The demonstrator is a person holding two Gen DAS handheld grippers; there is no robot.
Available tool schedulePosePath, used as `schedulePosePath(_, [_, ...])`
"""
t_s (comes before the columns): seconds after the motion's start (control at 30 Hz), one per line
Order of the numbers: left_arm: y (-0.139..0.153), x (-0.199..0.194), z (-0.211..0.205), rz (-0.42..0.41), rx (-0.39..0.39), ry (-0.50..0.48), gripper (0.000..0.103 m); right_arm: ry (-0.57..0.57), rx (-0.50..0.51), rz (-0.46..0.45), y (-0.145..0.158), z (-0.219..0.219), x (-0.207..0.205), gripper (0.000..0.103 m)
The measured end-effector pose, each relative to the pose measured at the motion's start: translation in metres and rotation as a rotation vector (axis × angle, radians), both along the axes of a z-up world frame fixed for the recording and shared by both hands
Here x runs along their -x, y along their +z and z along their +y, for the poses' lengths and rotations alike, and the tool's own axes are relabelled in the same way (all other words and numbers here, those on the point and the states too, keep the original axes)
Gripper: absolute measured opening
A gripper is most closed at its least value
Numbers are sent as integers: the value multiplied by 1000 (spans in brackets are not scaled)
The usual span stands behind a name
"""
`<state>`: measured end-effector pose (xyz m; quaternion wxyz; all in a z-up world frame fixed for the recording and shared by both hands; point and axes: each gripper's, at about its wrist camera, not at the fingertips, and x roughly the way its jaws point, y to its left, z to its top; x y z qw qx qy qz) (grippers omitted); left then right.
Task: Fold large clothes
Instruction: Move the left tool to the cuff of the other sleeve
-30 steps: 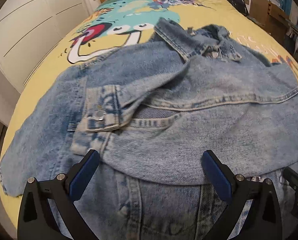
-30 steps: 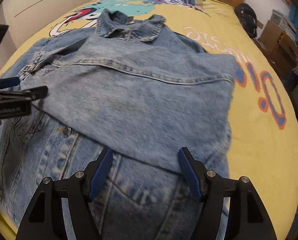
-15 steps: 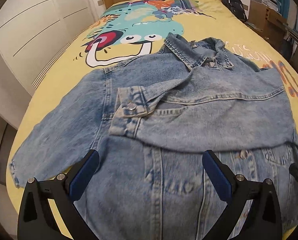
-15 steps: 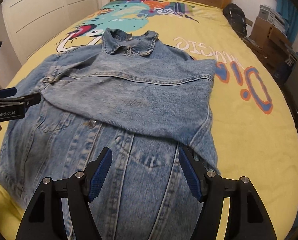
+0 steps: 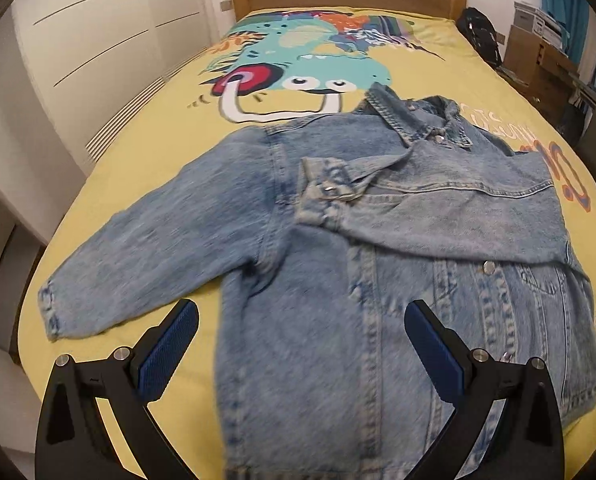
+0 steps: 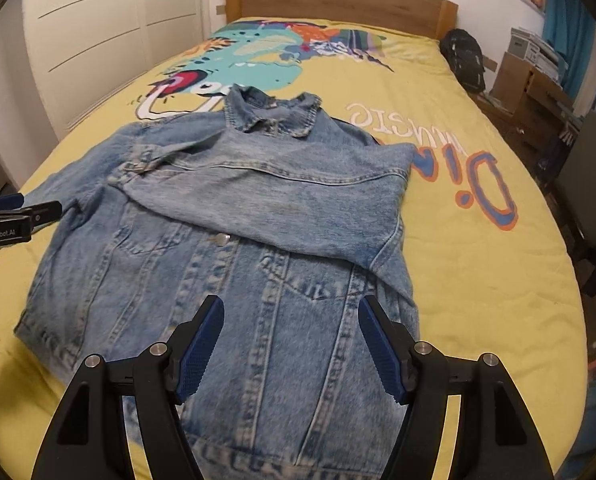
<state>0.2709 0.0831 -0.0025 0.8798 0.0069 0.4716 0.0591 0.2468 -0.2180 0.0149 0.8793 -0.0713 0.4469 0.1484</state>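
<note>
While the faded blue denim jacket [image 5: 398, 248] lies buttoned-side up across the yellow cartoon-print bedspread [image 5: 146, 168], filling the frame's centre, the left gripper [image 5: 302, 344] hangs above its lower hem, blue-padded jaws wide apart and empty. One sleeve is folded across the chest. The right gripper [image 6: 292, 340] hovers likewise over the hem, jaws apart, gripping nothing.

Jacket [image 5: 338, 280] on bed [image 5: 138, 184], one sleeve [image 6: 298, 208] folded across its chest, headboard [image 6: 338, 0] behind

Faded blue denim jacket [image 5: 378, 280] on a yellow bedspread [image 6: 478, 280] printed with a teal cartoon monster.
</note>
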Motion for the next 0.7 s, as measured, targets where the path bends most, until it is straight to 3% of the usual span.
schedulePosePath(0.23, [5, 47, 60, -12, 72, 103, 101, 58, -44, -18, 7, 16, 28, 71])
schedulePosePath(0.5, [-2, 94, 157, -7, 179, 304, 101, 139, -95, -20, 11, 42, 54, 72])
schedulePosePath(0.7, [-6, 119, 221, -54, 317, 442, 101, 168, -99, -29, 15, 54, 59, 73])
